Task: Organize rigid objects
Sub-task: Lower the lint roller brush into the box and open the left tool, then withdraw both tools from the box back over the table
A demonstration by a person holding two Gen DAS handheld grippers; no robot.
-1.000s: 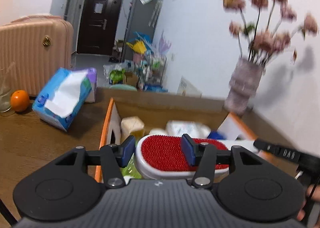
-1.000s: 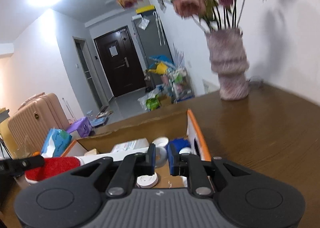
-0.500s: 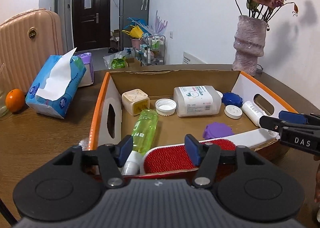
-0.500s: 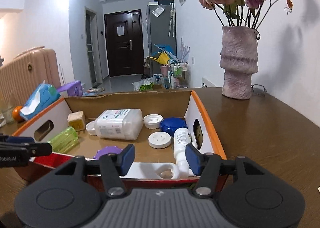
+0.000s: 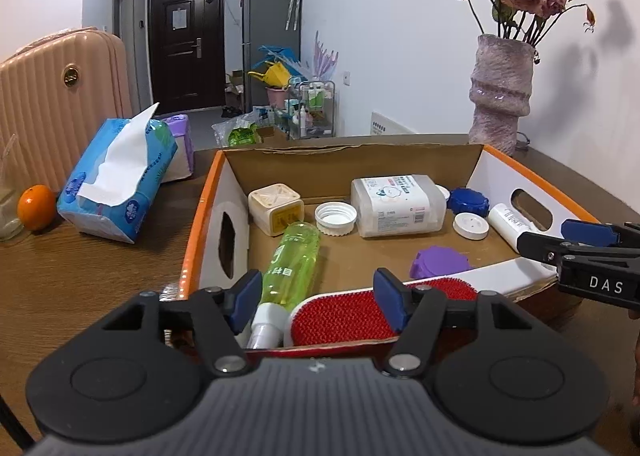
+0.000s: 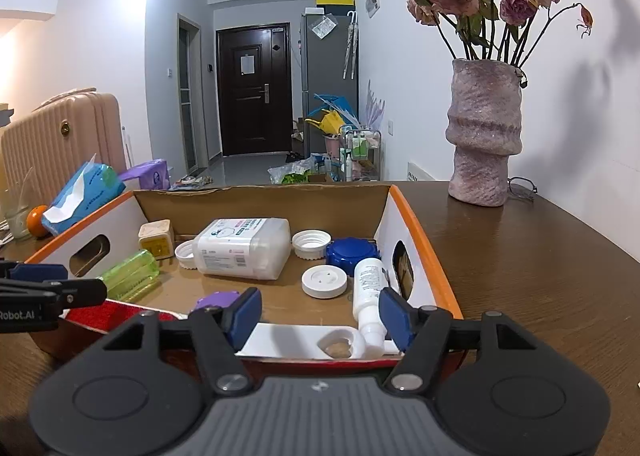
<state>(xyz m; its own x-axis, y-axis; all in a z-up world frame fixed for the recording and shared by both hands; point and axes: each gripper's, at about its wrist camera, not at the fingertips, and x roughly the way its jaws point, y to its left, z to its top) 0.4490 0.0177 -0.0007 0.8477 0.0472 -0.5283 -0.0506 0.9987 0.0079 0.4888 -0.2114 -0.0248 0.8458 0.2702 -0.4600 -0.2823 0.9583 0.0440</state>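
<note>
left tool (image 5: 316, 298) jaws just opening, empty; right tool (image 6: 320, 314) likewise

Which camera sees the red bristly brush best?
The left wrist view. There the red brush lies just ahead of the left gripper, its bristles plain along the box's near edge. The right wrist view shows only its white handle and a dark red sliver.

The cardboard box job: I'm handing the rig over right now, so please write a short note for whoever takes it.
Left gripper: jaws just opened, holding nothing.
Right gripper: jaws just opened, holding nothing.
Red-bristled white lint brush now lies along the near wall of the orange-edged cardboard box, released.
Also inside: green spray bottle, white jar, caps.
Left: nothing from the set is visible outside the box.
</note>
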